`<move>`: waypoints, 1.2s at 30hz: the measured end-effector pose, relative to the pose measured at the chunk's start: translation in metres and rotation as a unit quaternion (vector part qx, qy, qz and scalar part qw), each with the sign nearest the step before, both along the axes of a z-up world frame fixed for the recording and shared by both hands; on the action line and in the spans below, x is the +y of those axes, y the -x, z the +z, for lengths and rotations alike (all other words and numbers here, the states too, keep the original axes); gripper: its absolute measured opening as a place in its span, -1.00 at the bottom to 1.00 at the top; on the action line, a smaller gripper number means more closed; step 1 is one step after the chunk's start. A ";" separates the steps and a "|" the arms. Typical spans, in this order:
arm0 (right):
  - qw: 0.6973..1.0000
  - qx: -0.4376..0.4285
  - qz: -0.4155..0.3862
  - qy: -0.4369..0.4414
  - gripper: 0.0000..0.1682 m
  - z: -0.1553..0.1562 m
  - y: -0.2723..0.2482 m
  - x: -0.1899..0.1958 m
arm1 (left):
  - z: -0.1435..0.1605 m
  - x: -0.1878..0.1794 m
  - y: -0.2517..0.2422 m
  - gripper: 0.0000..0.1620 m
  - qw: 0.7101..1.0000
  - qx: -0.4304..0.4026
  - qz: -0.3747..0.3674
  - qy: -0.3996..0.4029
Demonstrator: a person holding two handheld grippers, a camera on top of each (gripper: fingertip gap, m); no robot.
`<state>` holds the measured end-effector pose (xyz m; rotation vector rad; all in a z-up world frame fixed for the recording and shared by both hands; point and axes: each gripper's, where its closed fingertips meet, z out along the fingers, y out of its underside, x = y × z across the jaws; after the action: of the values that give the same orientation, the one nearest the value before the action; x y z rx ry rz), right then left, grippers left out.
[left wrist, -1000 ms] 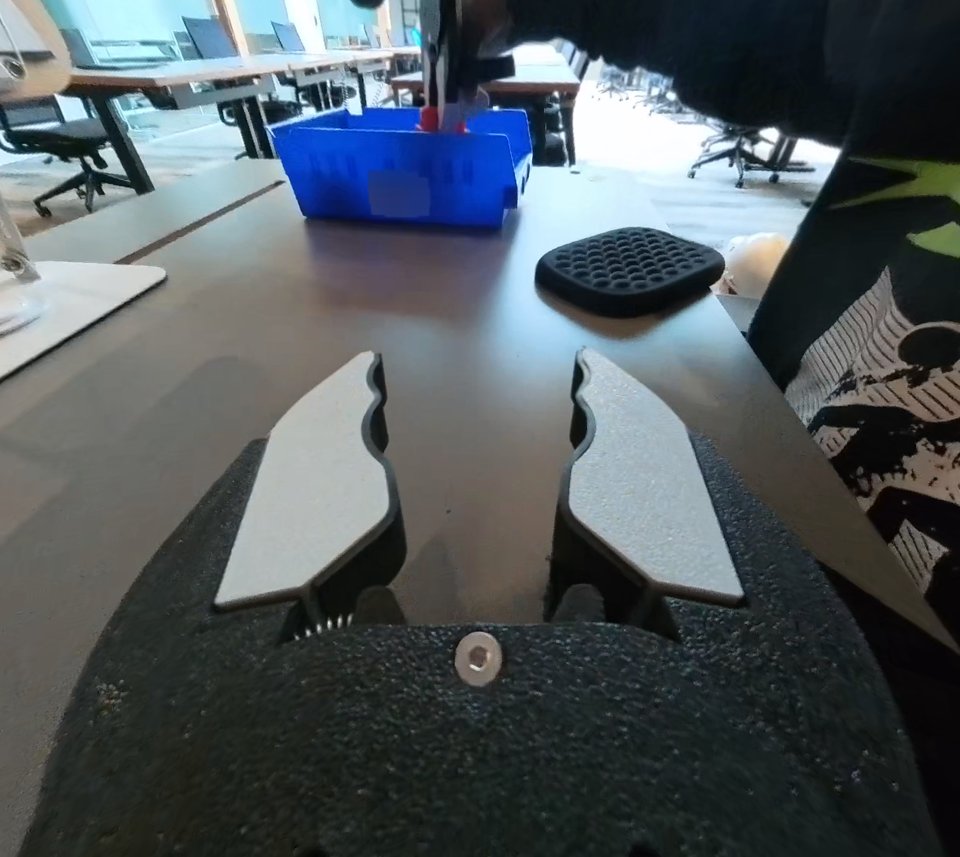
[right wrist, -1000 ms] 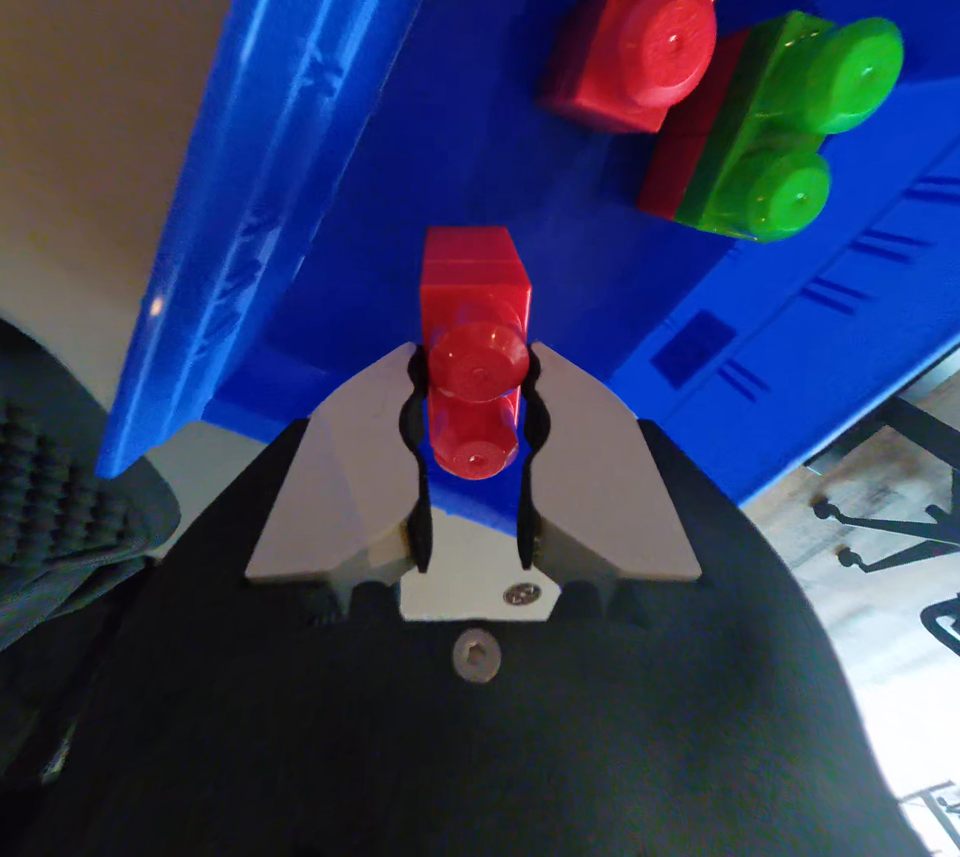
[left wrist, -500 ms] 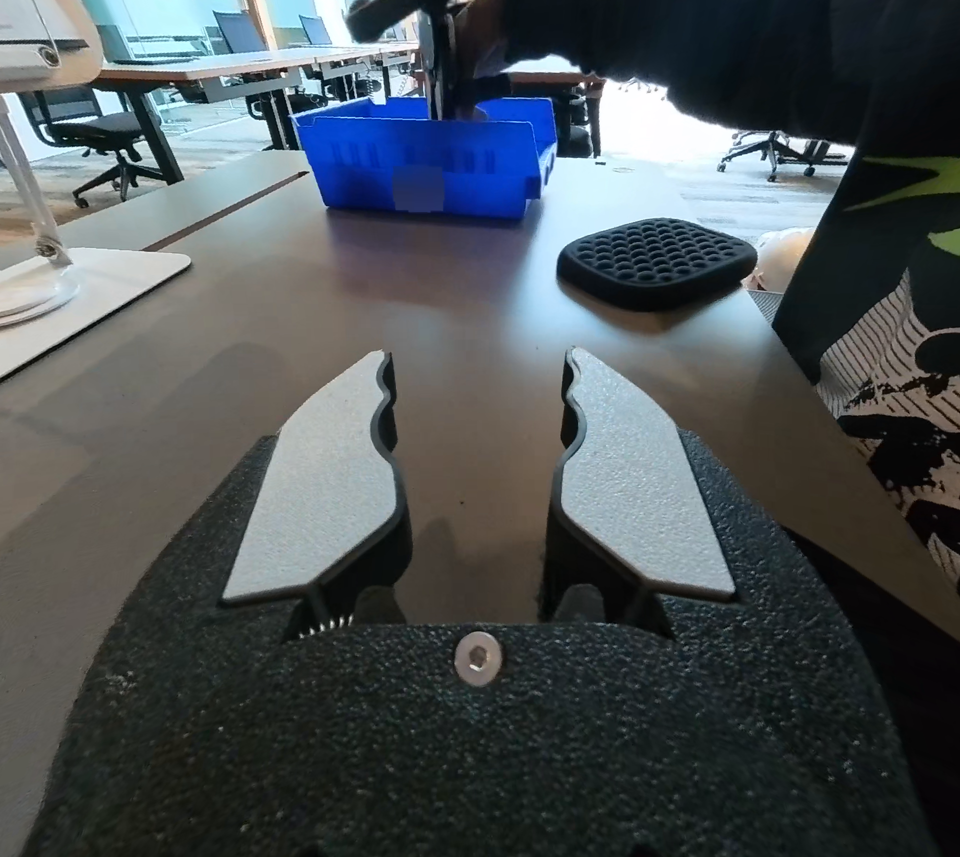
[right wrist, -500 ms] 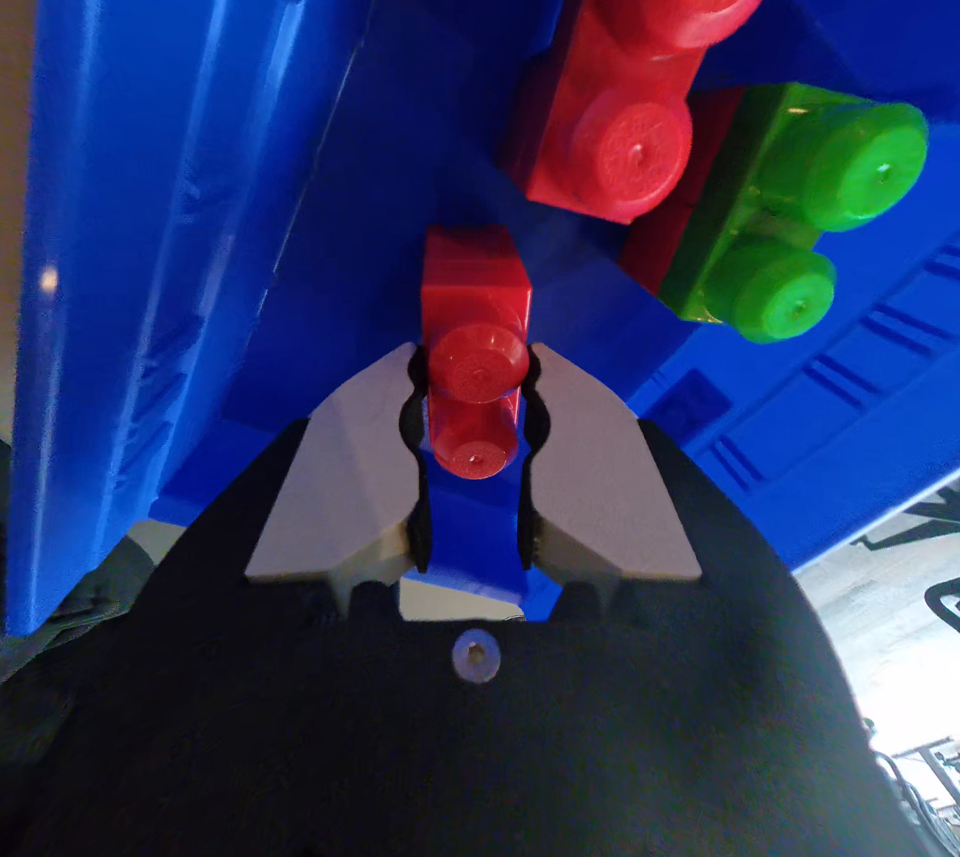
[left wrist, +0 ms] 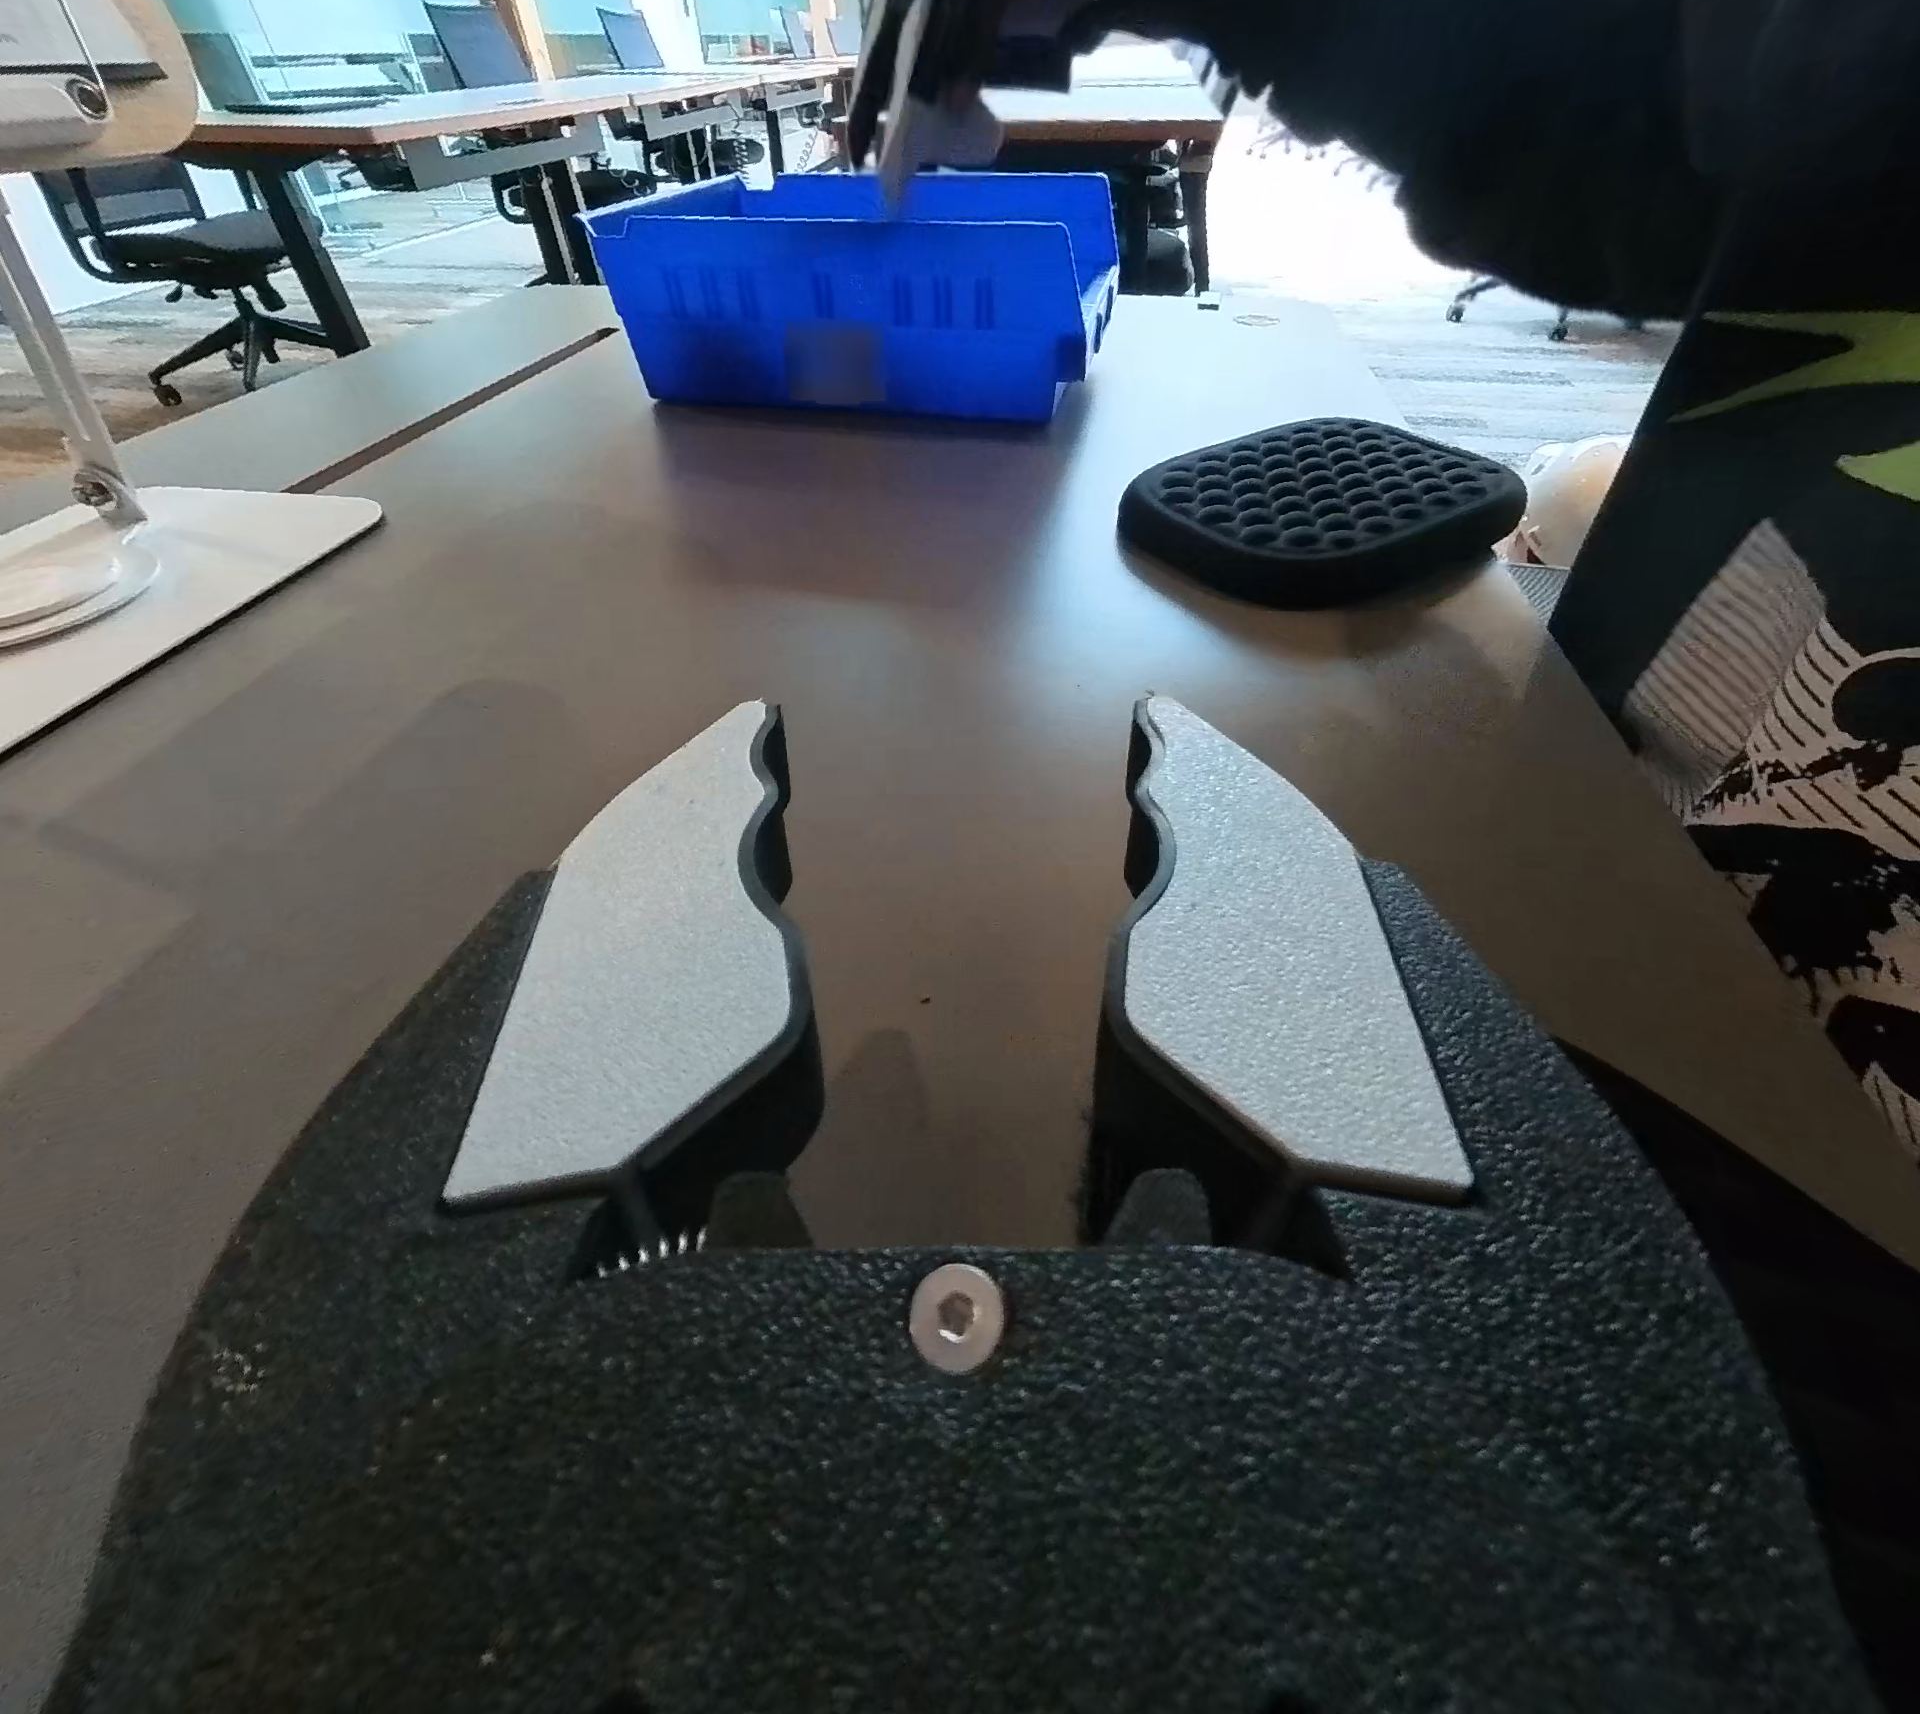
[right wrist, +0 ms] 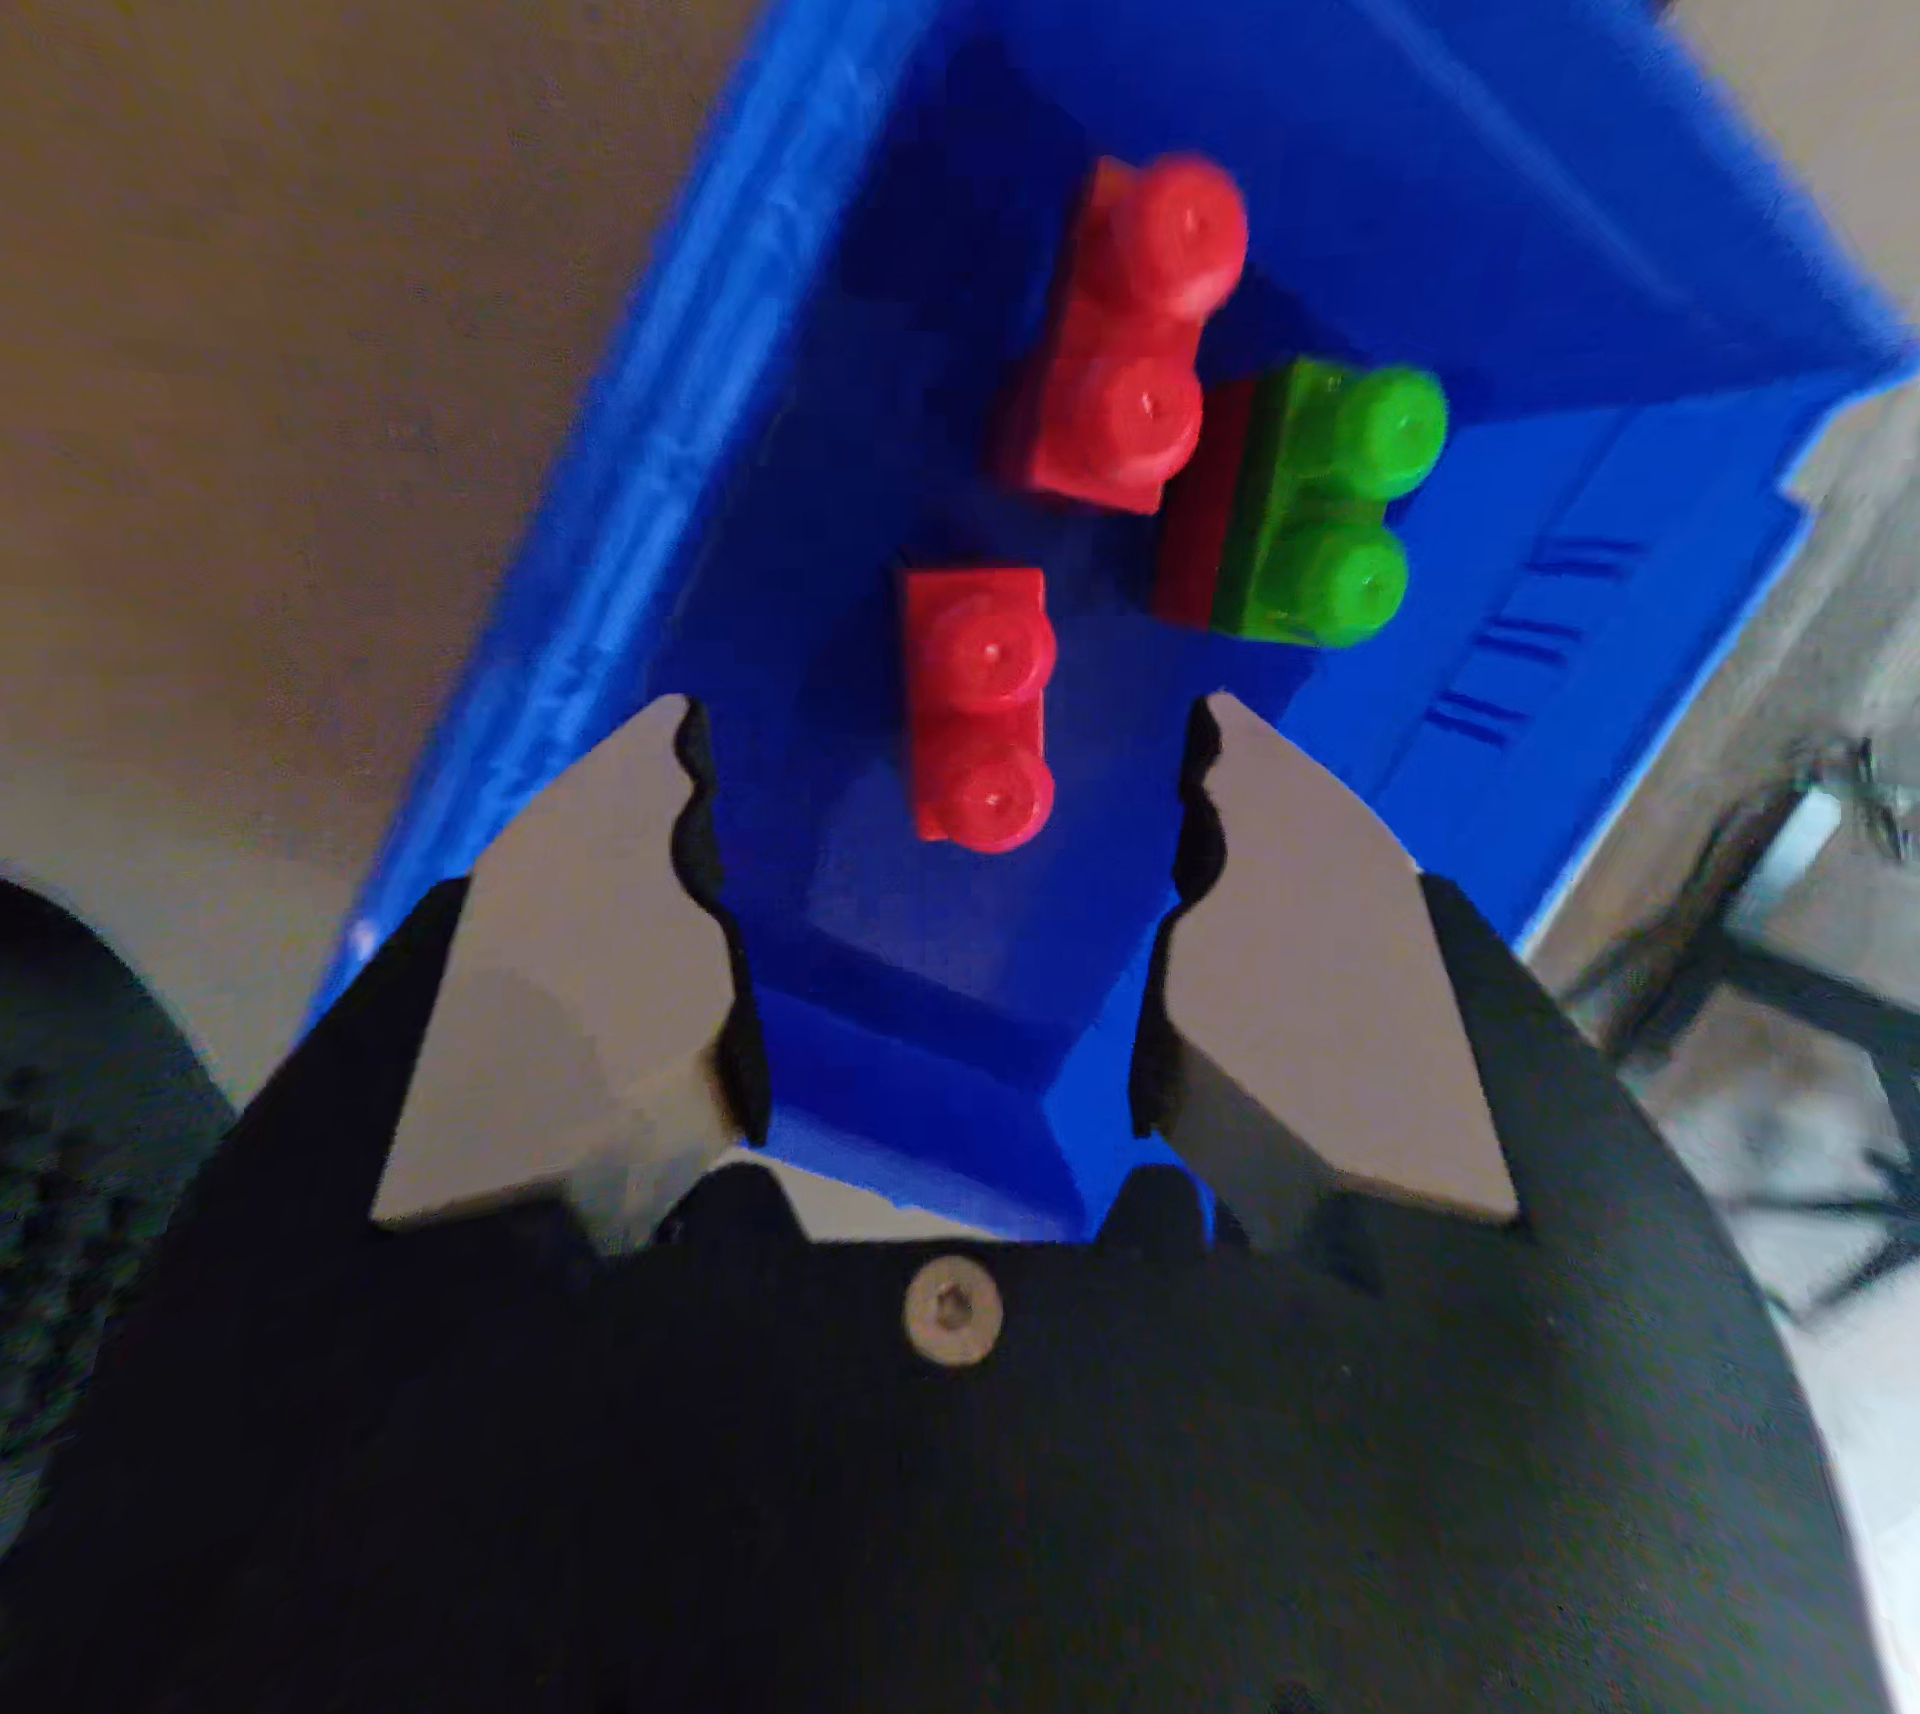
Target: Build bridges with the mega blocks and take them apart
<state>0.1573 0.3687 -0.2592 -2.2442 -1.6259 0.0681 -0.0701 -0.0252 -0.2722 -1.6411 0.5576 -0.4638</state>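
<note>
The right claw (right wrist: 940,708) has just let go: half a second ago it was clamped on the small red block (right wrist: 977,708), and now its jaws stand wide apart above the blue bin (right wrist: 644,521), with that block lying free on the bin floor at the centre of the right wrist view, studs toward the camera. The claw has also drawn back, since the bin looks smaller and farther off than before. Above the freed piece, in the upper middle of the frame, lies a second red block (right wrist: 1132,355), and just to its right a green block (right wrist: 1320,511) seated on a darker red piece; the two groups look to touch at a corner, though blur makes that uncertain. In the left wrist view the left claw (left wrist: 956,729) hangs open and empty low over the dark table (left wrist: 644,625), well short of the bin, with a black perforated pad (left wrist: 1320,511) at centre right and a white stand base (left wrist: 208,542) at the left edge. No bridge stands on the table, so this reads as the put-away end of the take-apart stage: the pieces are back in the bin.
</note>
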 end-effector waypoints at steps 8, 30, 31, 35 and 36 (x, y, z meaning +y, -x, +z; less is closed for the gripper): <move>0.958 0.252 0.095 -0.096 -0.05 0.075 0.046 -0.090 | 0.001 0.002 0.005 -0.27 1.000 0.008 0.020 -0.010; 0.877 0.406 0.254 -0.034 -0.40 0.005 0.130 -0.241 | 0.102 -0.155 0.235 -0.44 0.834 0.117 0.537 0.049; 0.878 0.399 0.261 -0.035 -0.39 0.002 0.130 -0.243 | 0.100 -0.162 0.253 -0.43 0.818 0.119 0.559 0.065; 0.878 0.390 0.277 -0.027 -0.39 -0.004 0.133 -0.251 | 0.083 -0.174 0.317 -0.41 0.750 0.122 0.638 0.122; 0.876 0.393 0.279 -0.021 -0.39 -0.004 0.133 -0.252 | 0.076 -0.174 0.332 -0.41 0.734 0.117 0.655 0.136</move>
<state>0.0241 0.1163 -0.2634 -1.3241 -1.6605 0.9433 -0.4017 -0.1992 -0.1959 -1.9475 -0.5992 0.7639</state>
